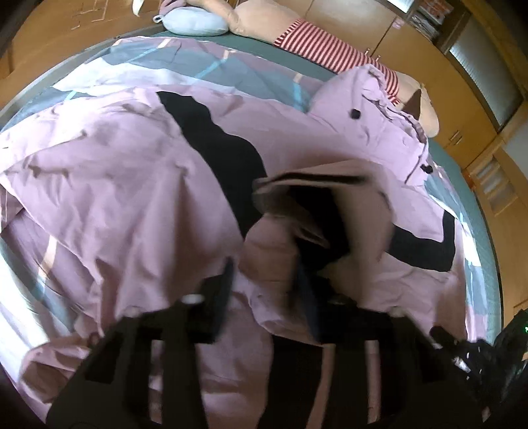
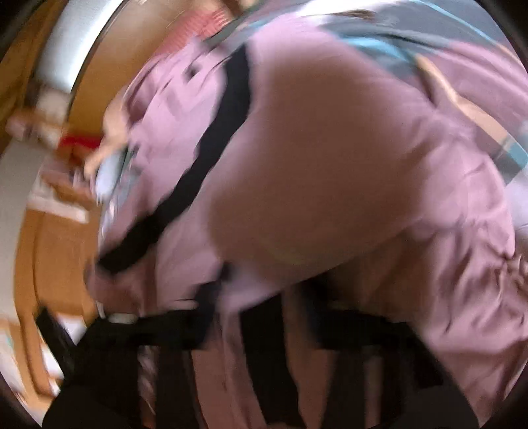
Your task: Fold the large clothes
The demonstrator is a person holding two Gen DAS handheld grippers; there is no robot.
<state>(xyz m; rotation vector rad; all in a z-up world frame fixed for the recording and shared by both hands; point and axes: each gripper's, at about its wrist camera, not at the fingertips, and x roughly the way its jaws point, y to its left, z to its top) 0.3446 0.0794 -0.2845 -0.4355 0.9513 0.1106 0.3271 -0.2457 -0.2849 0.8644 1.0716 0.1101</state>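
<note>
A large lilac-pink jacket (image 1: 132, 165) with a wide black band (image 1: 214, 138) lies spread over the bed. My left gripper (image 1: 264, 283) is low in the left wrist view, its jaws closed on a raised fold of the jacket; a dark-lined flap (image 1: 330, 198) stands up just beyond it. The right wrist view is blurred. There the same jacket (image 2: 330, 148) and its black band (image 2: 204, 165) fill the picture. My right gripper (image 2: 264, 297) has pink cloth pinched between its fingers, and more cloth billows over them.
A bedsheet (image 1: 165, 66) patterned in teal, white and pink covers the bed. A pale blue pillow (image 1: 194, 23) and a plush toy in a red-striped top (image 1: 313, 43) lie along the far edge. Wooden cabinets (image 1: 462, 115) stand behind. Wooden floor (image 2: 59, 247) shows beside the bed.
</note>
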